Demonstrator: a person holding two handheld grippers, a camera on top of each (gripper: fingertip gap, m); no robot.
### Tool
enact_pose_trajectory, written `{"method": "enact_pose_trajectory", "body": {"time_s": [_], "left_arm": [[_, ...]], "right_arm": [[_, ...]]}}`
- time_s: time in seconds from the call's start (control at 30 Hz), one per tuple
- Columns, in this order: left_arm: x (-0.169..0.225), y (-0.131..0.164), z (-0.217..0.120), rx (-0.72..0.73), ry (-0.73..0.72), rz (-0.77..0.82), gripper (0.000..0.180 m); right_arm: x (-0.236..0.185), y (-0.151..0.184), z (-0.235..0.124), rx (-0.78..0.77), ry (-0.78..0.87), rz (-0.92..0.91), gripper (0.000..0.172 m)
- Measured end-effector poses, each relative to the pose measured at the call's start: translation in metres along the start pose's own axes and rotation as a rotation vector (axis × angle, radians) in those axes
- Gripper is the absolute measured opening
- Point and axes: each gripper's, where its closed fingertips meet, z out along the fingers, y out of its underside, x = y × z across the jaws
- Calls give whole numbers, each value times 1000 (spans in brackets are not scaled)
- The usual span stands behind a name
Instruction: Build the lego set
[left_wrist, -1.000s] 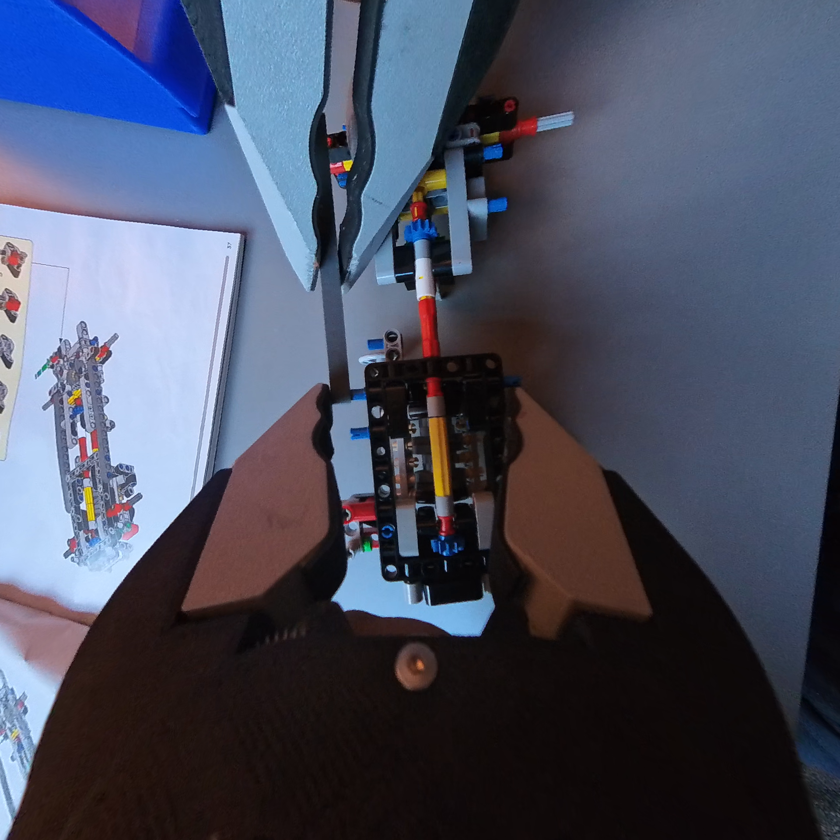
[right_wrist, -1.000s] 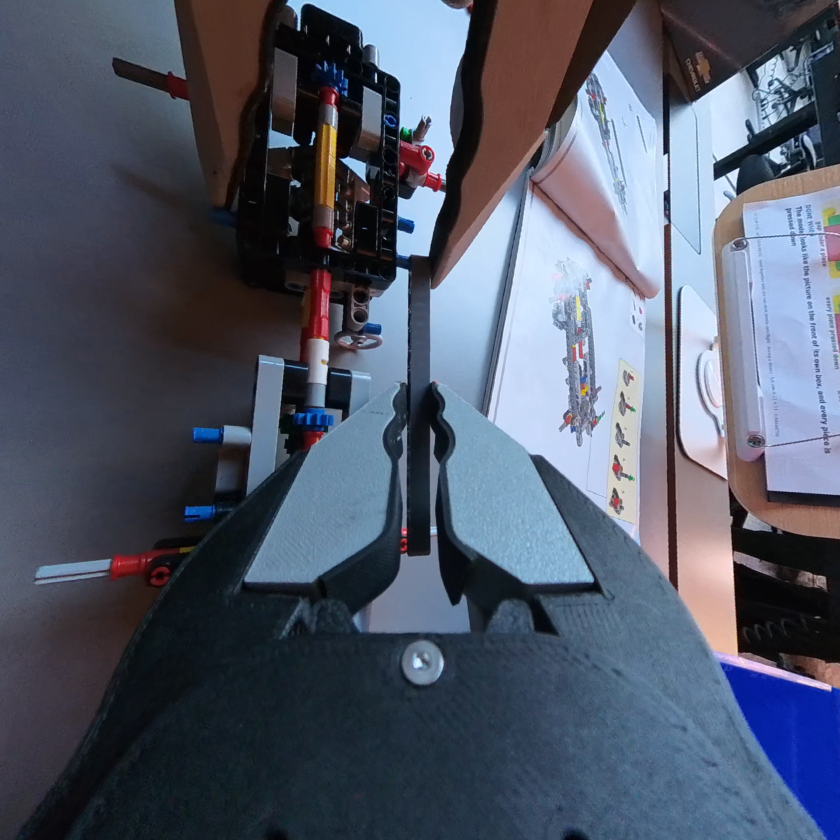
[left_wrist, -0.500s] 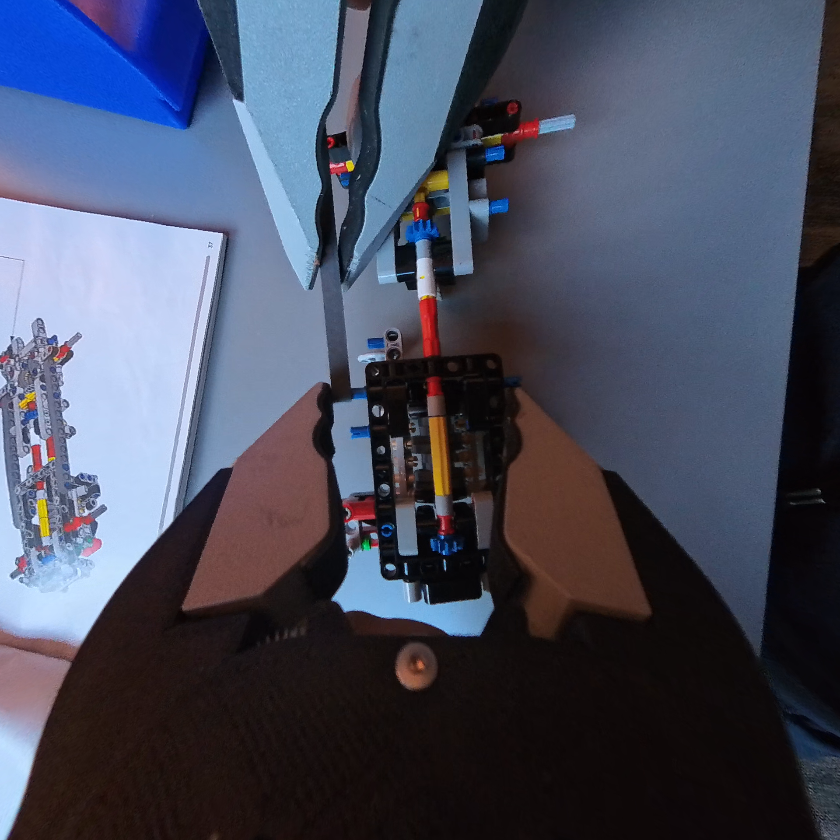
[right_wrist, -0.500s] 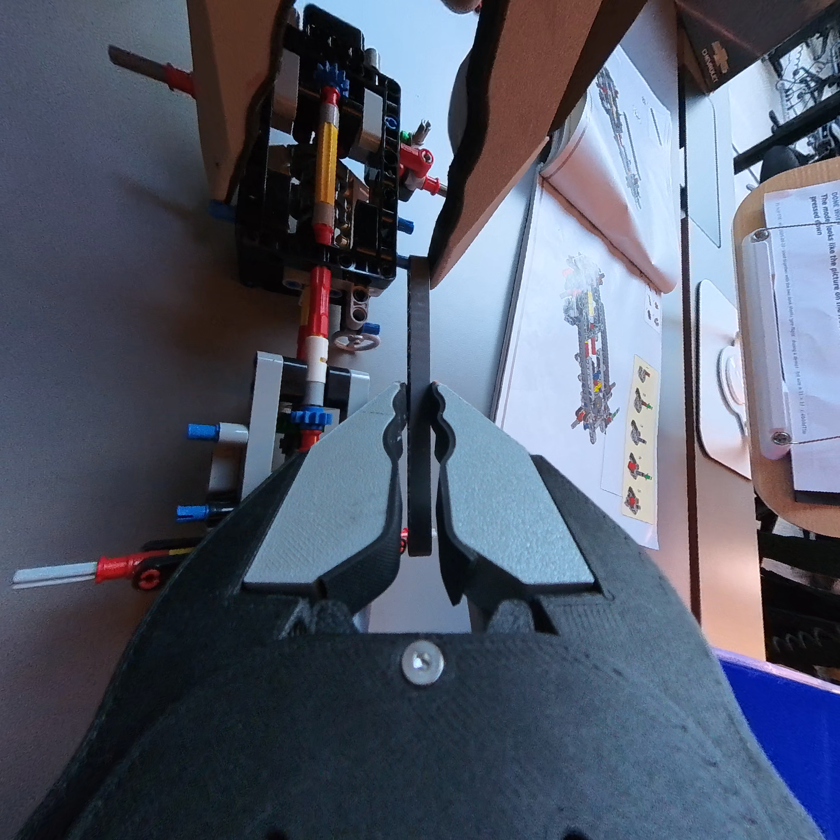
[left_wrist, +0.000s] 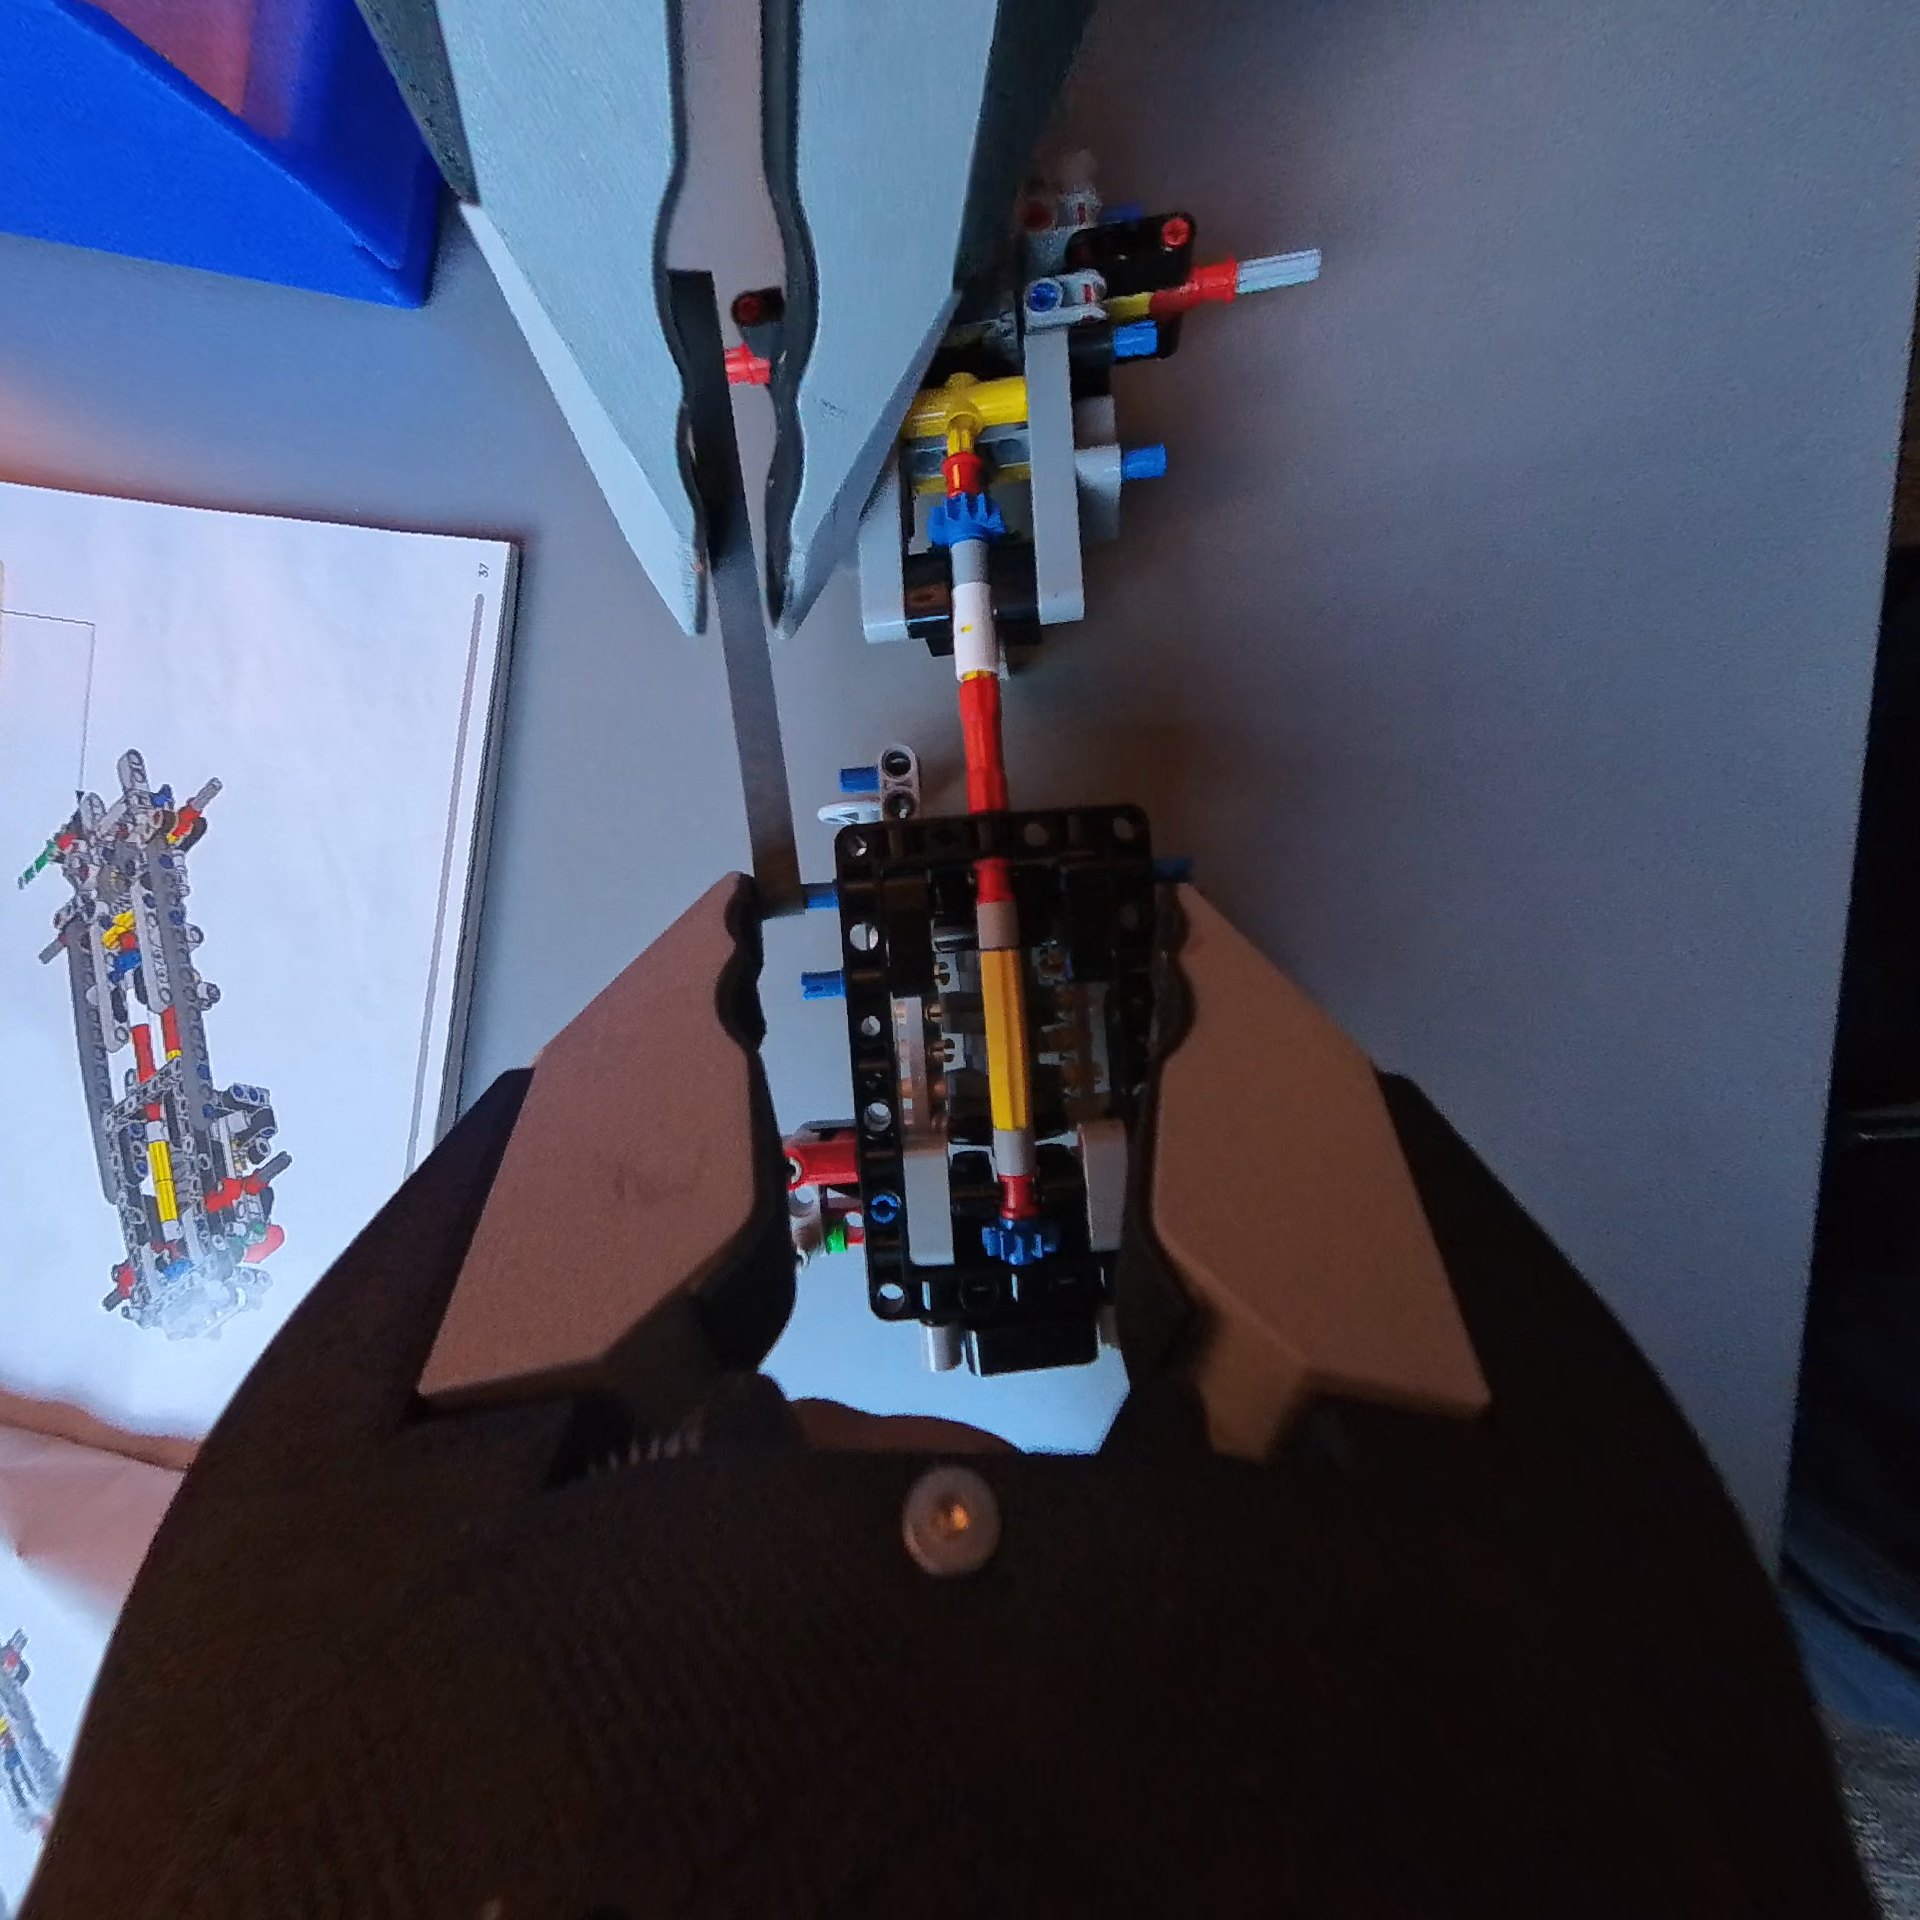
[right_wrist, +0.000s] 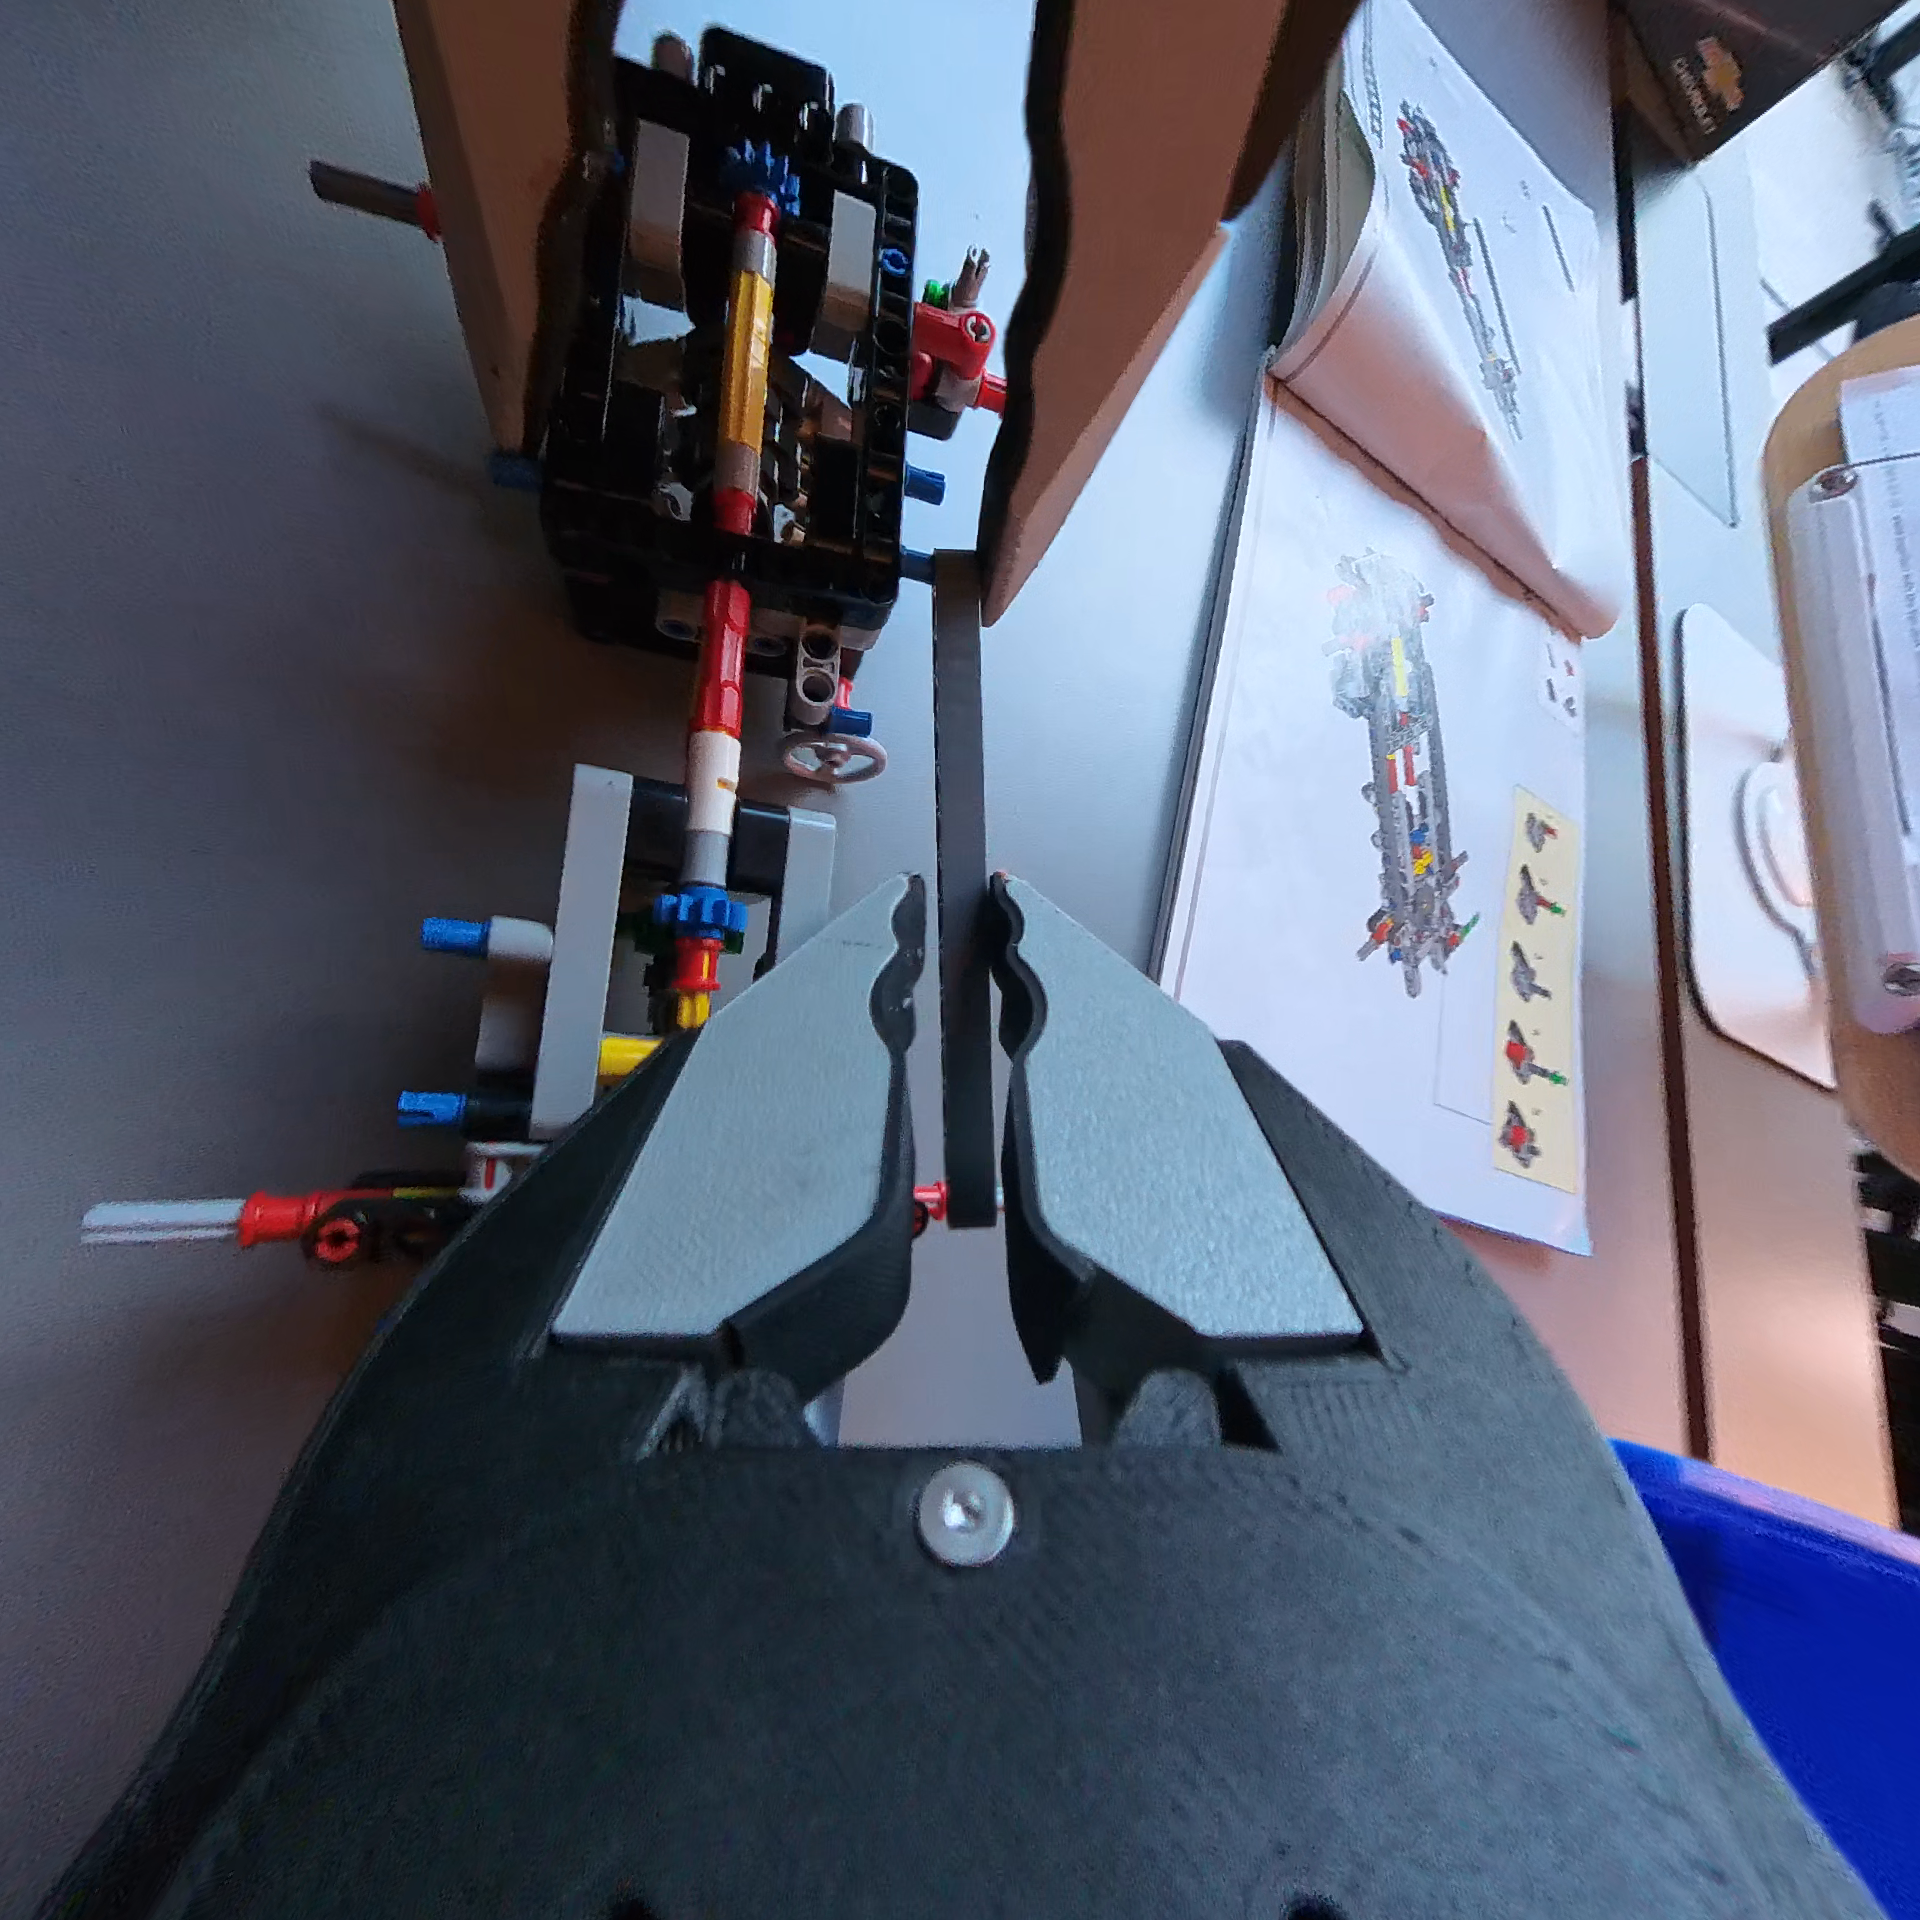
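A toy brick chassis lies on the grey table: a black frame (left_wrist: 862, 1039) joined by a red axle (left_wrist: 982, 727) to a grey rear block (left_wrist: 1055, 468). My left gripper (left_wrist: 966, 888) is shut across the black frame (right_wrist: 883, 416). One brown pad is on the frame's side, the other against its red side connector (right_wrist: 951, 332). A long dark beam (right_wrist: 958, 727) runs along the chassis side, from a blue pin at the frame to a red pin at the rear. My right gripper (right_wrist: 956, 883) straddles this beam (left_wrist: 758, 748) with its grey pads slightly apart, and a gap shows beside the beam.
An open instruction booklet (left_wrist: 260, 831) lies left of the chassis and also shows in the right wrist view (right_wrist: 1351, 727). A blue bin (left_wrist: 156, 156) stands behind it. A small grey wheel piece (right_wrist: 831, 756) lies by the axle. The table edge (left_wrist: 1870, 831) runs along the right. My right fingertips sit around 7 cm from my left ones.
My right gripper's pads, pressed on the beam before, have eased apart a little; the beam stays on its pins. The view has drifted slightly. The left gripper's hold is unchanged.
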Motion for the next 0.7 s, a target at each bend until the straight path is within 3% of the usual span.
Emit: {"method": "enact_pose_trajectory", "body": {"time_s": [0.27, 0.5, 0.7], "left_arm": [[0, 1, 1, 0, 0, 7, 74], [1, -1, 2, -2, 0, 21, 74], [0, 0, 2, 4, 1, 16, 74]], "right_arm": [[4, 9, -24, 73, -101, 147, 28], [-5, 26, -37, 17, -190, 243, 41], [-6, 21, -51, 52, -252, 343, 70]]}}
